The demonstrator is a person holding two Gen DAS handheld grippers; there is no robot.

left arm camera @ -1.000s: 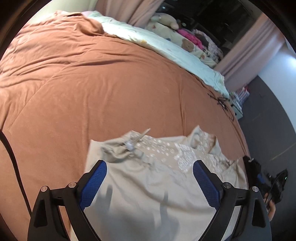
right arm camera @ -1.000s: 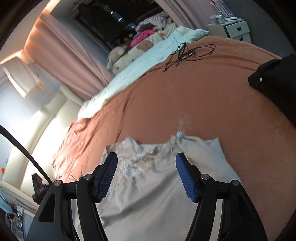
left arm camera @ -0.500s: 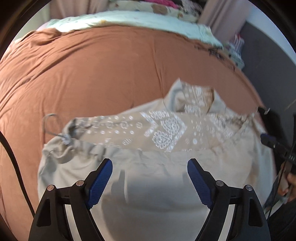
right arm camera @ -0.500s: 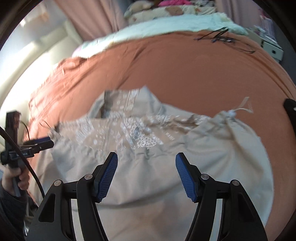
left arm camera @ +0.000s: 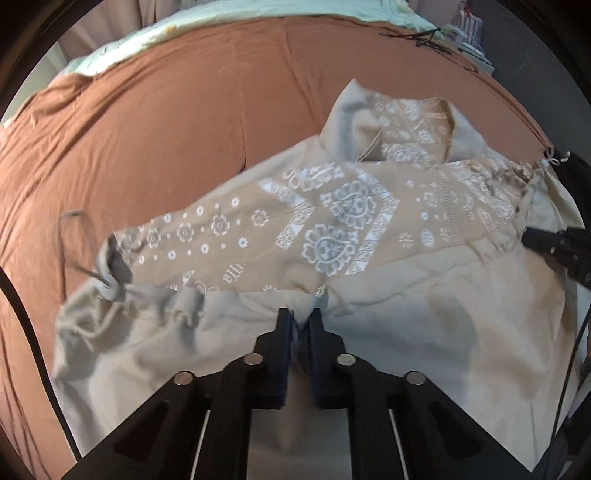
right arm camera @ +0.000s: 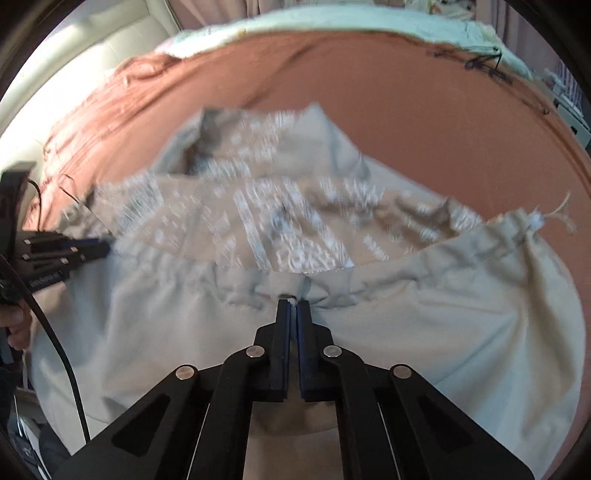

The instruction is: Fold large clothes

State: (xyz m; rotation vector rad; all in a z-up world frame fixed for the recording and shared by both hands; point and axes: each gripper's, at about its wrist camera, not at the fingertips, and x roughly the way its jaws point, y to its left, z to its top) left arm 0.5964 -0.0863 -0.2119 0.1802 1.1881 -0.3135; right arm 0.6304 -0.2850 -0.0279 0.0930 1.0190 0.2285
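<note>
1. Beige jacket (left arm camera: 424,314) lies spread on the brown bedspread (left arm camera: 166,129), patterned lining (left arm camera: 332,221) turned up, hood (left arm camera: 399,122) at the far side.
2. Left gripper (left arm camera: 301,319) pinches the near hem at its middle, jaws nearly closed on cloth.
3. Right gripper (right arm camera: 293,304) likewise clamps the near hem, jaws closed.
4. Drawstring (left arm camera: 77,243) trails off the left corner.
5. Pale sheet (left arm camera: 258,11) along the far edge.

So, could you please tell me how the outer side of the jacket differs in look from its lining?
The jacket's outer side is plain pale beige, while the lining is a darker tan. The outer side carries no print; the lining has white paisley and flower patterns. Both lie on the brown bedspread.
</note>
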